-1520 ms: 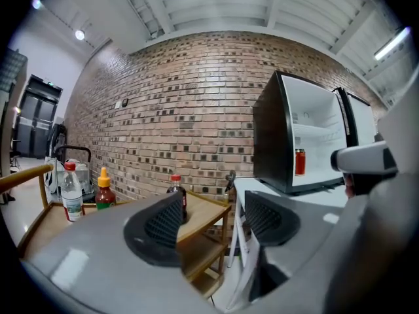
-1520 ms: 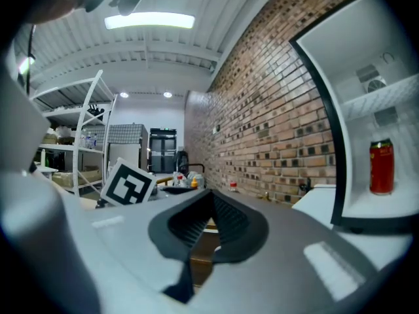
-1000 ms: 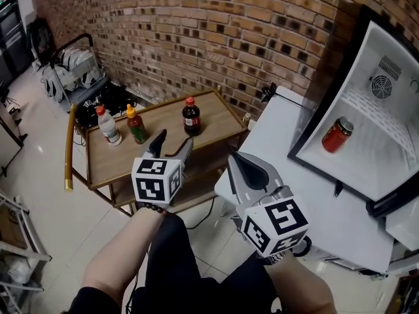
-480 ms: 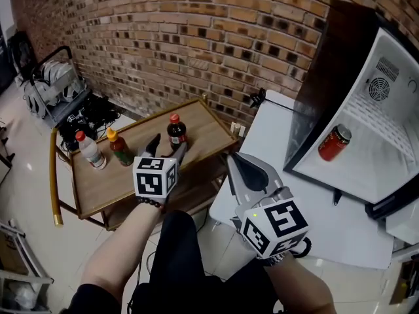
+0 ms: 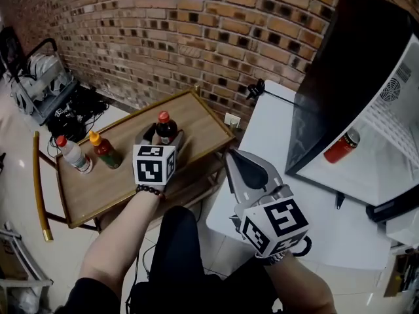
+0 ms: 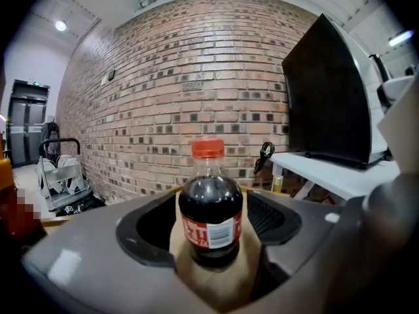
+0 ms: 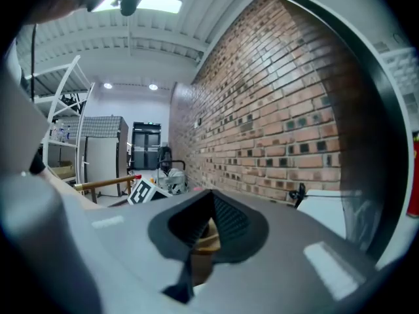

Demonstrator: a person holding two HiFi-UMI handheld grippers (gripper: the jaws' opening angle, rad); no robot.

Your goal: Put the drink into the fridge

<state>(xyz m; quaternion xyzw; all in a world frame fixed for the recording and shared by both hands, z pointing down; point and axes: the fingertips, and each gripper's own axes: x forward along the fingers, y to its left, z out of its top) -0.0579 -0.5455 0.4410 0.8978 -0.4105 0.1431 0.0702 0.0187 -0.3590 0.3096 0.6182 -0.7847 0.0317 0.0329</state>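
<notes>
Left gripper (image 5: 160, 141) just swung in over wooden cart (image 5: 203, 116), jaws opening wider as it came. Cola bottle (image 6: 211, 214) now stands on cart between them, pads not yet pressing. Grab looks next. Right gripper (image 5: 237, 161) closed, empty. Count: three bottles on cart, one red can (image 5: 340, 148) in open fridge (image 5: 399, 149), two grippers.

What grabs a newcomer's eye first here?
The cola bottle with a red cap, standing on the wooden cart between the left gripper's fingers, which have just been opening and don't press on it. Next, the open fridge at the right, with a red can lying on its shelf.
</notes>
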